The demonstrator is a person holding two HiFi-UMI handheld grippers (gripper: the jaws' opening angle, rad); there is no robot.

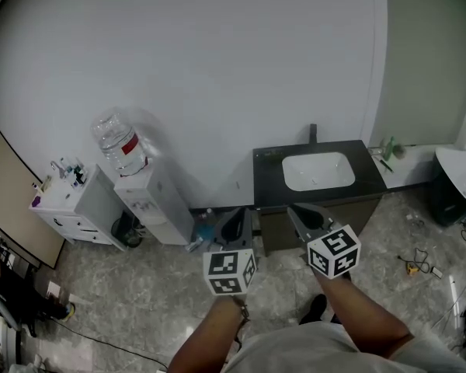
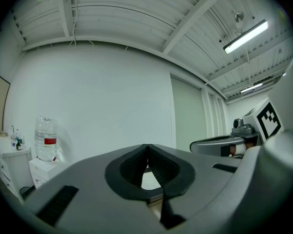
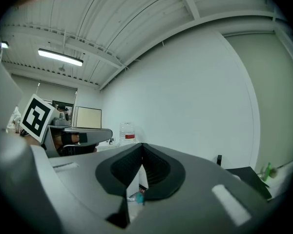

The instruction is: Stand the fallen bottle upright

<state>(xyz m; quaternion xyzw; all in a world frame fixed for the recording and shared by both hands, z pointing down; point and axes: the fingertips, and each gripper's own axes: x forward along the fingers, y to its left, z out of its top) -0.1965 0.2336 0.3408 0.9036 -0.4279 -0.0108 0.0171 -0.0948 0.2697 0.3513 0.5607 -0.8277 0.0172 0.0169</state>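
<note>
A small clear bottle (image 1: 200, 238) with a blue cap lies on the floor beside the water dispenser (image 1: 151, 200). In the right gripper view the small bottle (image 3: 138, 195) shows through the gap under the jaws. My left gripper (image 1: 233, 224) is held level just right of the bottle and above it, jaws shut with nothing between them; their tips meet (image 2: 147, 146). My right gripper (image 1: 293, 210) is held in front of the sink counter, also shut and empty (image 3: 142, 145). Neither gripper touches the bottle.
A large water jug (image 1: 120, 146) sits on the dispenser. A white cabinet (image 1: 74, 200) stands at the left, a black counter (image 1: 268, 165) with a white sink at the right. A black bin (image 1: 450, 196) and cables (image 1: 415, 264) lie at the far right.
</note>
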